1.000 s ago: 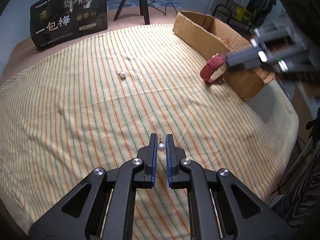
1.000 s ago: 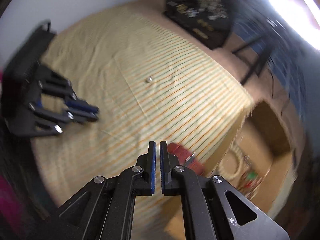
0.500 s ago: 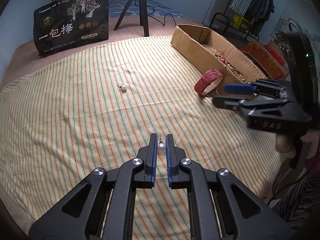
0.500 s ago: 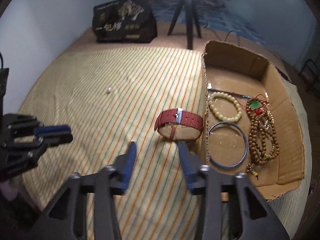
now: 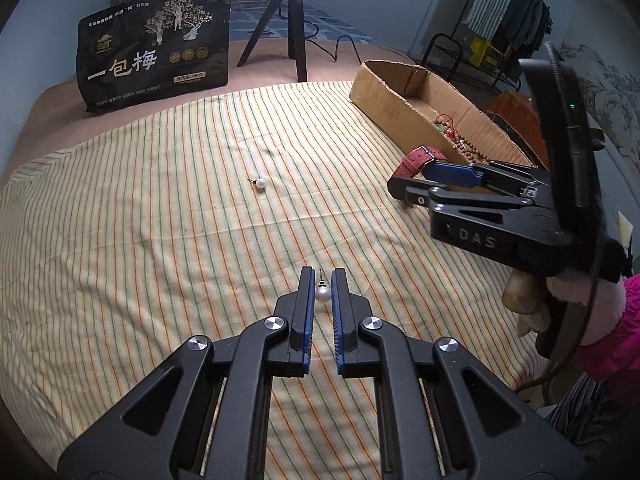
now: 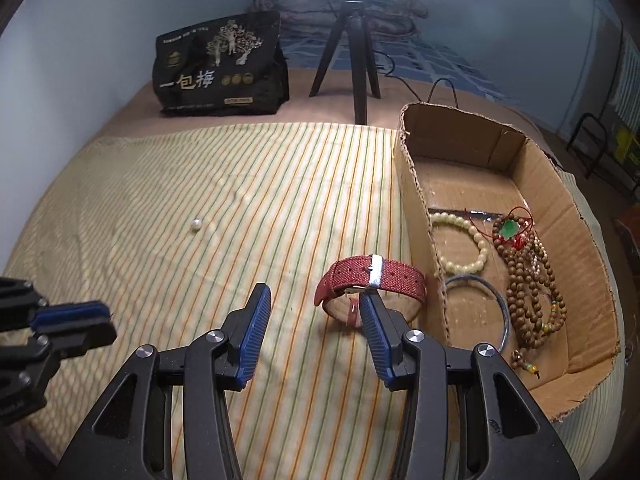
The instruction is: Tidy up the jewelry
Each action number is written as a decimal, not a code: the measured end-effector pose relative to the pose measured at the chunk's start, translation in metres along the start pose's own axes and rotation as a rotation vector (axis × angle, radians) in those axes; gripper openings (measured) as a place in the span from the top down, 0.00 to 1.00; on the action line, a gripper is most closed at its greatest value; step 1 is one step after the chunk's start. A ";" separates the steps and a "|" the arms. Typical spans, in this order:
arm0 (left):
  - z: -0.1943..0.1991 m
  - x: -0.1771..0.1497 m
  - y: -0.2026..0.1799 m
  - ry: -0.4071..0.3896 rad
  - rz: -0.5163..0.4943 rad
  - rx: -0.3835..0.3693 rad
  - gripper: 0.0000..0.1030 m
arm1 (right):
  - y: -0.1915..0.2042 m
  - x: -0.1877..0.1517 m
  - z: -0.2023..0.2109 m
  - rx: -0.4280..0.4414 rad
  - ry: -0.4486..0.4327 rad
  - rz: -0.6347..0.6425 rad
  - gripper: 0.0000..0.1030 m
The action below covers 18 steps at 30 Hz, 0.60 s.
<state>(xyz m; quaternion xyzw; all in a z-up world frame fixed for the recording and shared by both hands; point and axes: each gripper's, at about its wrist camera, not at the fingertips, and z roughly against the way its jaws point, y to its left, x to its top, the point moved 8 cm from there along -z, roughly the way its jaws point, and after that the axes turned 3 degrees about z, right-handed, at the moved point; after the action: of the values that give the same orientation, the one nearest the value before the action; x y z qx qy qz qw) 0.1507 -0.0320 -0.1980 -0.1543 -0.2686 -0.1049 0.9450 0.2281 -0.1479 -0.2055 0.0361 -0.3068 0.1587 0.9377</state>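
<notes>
While the left gripper (image 5: 322, 286) pinches a pearl earring (image 5: 322, 293) between its blue pads, post pointing away from the camera, it hangs over the striped cloth (image 5: 160, 220) near the front edge. A second pearl earring (image 5: 260, 183) lies loose on the cloth farther out, well apart from both grippers.

Right gripper (image 6: 314, 312): jaws spread, nothing between them. They swung apart within the last second and have just eased in slightly. Its right pad stands in front of the red watch (image 6: 370, 276), hiding part of the strap; whether they touch I cannot tell. Watch rests on the cloth with its strap buckled in a loop, just beside the near wall of the cardboard box (image 6: 416, 200).

Inside the box: a cream bead bracelet (image 6: 472, 240), a thin blue bangle (image 6: 502, 312), a long string of brown wooden beads (image 6: 528, 288) with a green pendant (image 6: 509, 231) on red cord.

Back of the bed: a black bag (image 6: 220, 68) with white characters, upright, and a small black tripod (image 6: 352, 52) beside it. A pink sleeve (image 5: 616, 344) shows at the hand holding the right gripper.
</notes>
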 end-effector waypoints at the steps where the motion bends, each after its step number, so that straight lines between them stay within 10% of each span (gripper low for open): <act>1: 0.001 0.000 0.000 -0.001 0.002 0.000 0.94 | -0.001 0.001 -0.001 -0.008 0.000 -0.005 0.61; 18: 0.004 0.003 -0.004 -0.016 0.001 -0.006 0.94 | -0.006 -0.001 -0.007 -0.075 0.014 -0.127 0.82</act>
<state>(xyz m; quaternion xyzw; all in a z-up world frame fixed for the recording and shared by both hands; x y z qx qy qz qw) 0.1502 -0.0349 -0.1924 -0.1581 -0.2757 -0.1041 0.9424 0.2336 -0.1528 -0.2111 0.0191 -0.3030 0.0877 0.9488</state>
